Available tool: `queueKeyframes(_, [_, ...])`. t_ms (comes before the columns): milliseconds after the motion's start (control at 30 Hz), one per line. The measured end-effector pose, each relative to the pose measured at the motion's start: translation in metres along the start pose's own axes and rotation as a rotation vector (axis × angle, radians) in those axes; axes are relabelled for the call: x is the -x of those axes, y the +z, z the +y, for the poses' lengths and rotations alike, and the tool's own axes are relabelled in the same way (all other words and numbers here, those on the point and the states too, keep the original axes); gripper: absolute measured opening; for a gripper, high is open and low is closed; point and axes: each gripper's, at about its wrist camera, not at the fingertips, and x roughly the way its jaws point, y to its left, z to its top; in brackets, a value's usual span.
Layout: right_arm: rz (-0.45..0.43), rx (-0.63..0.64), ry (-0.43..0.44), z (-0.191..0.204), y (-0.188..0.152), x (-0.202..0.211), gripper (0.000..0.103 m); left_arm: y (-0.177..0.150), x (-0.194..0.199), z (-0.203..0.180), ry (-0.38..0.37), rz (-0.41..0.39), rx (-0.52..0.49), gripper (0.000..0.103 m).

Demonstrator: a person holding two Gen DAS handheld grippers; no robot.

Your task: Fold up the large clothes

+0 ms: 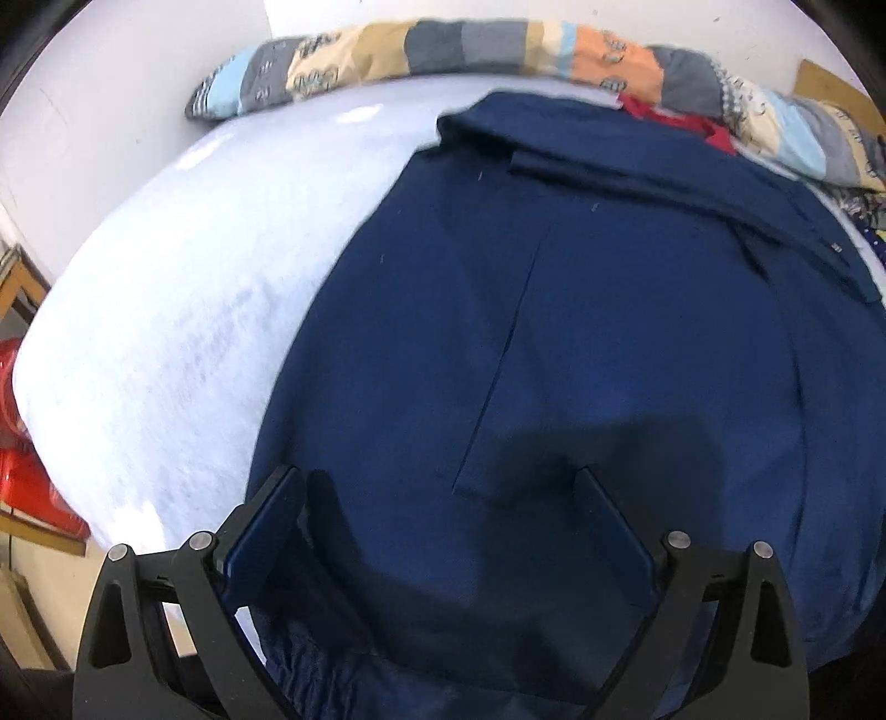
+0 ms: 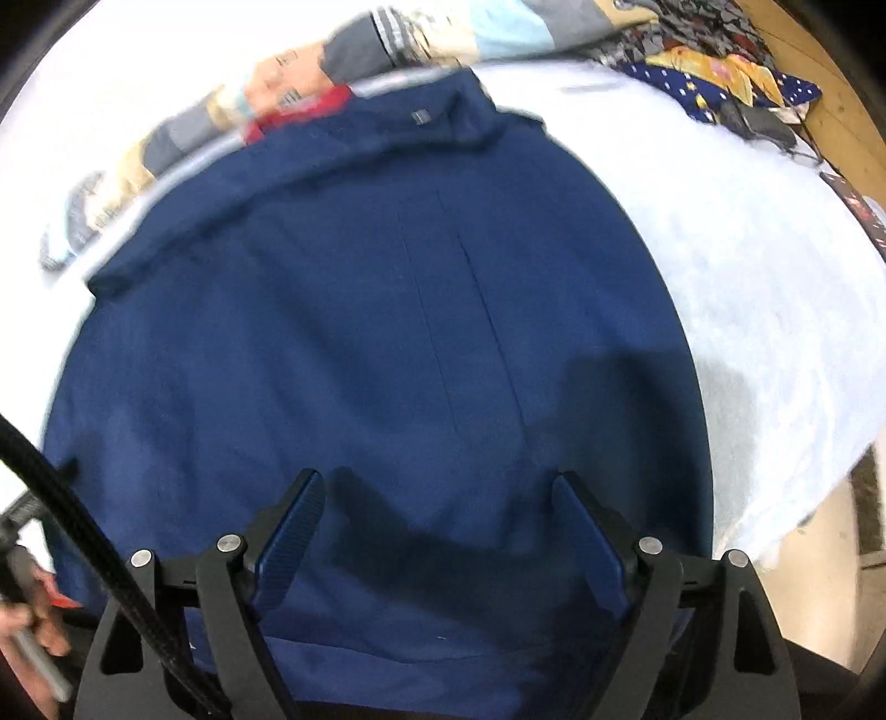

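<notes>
— Left gripper [image 1: 437,487]: spread wide, nothing between the pads, poised over the near hem of the navy garment [image 1: 581,343]
— Right gripper [image 2: 437,493]: likewise wide apart and empty, above the same near edge

— Handling?
— Probably soft, limp and fairly light, a thin woven cloth; likely to sag and slide rather than keep a shape, so best pinched at the near corners, one per gripper, taking the top layer together with the darker lining [image 1: 310,681] peeking out beneath. Nothing fragile

— Looks?
— Deep blue, smoothed nearly flat, with a long straight seam or pleat up the middle and a folded band across the far edge bearing a small tag [image 2: 422,116]

— Location?
— Spread on the pale bed cover [image 1: 183,310], far edge close to the patchwork quilt [image 1: 443,47] along the wall, something red [image 1: 681,119] tucked between
</notes>
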Motion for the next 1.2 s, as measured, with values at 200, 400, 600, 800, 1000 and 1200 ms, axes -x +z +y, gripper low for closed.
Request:
queueKeyframes(200, [-0.068, -0.037, -0.127, -0.023, 0.026, 0.009, 0.087, 0.013, -0.009, 0.011, -0.004, 0.018, 0.058, 0.098])
queueKeyframes(400, [0.011, -0.048, -0.125, -0.034, 0.021, -0.011, 0.088, 0.011, -0.013, 0.011, -0.019, 0.035, 0.066, 0.098])
queueKeyframes(600, [-0.089, 0.052, -0.067, -0.002, 0.011, 0.016, 0.088, 0.008, 0.004, 0.011, -0.058, -0.007, 0.081, 0.098])
queueKeyframes(800, [-0.047, 0.242, -0.005, 0.055, -0.013, 0.002, 0.088, -0.003, 0.014, -0.009, -0.068, -0.034, -0.003, 0.098])
queueKeyframes(1000, [0.009, 0.340, -0.008, 0.074, -0.022, -0.016, 0.088, -0.009, 0.002, -0.023, -0.085, 0.019, -0.066, 0.098])
queueKeyframes(1200, [-0.044, 0.196, 0.108, 0.032, -0.003, 0.027, 0.088, 0.007, 0.022, 0.008, -0.159, 0.036, -0.032, 0.098])
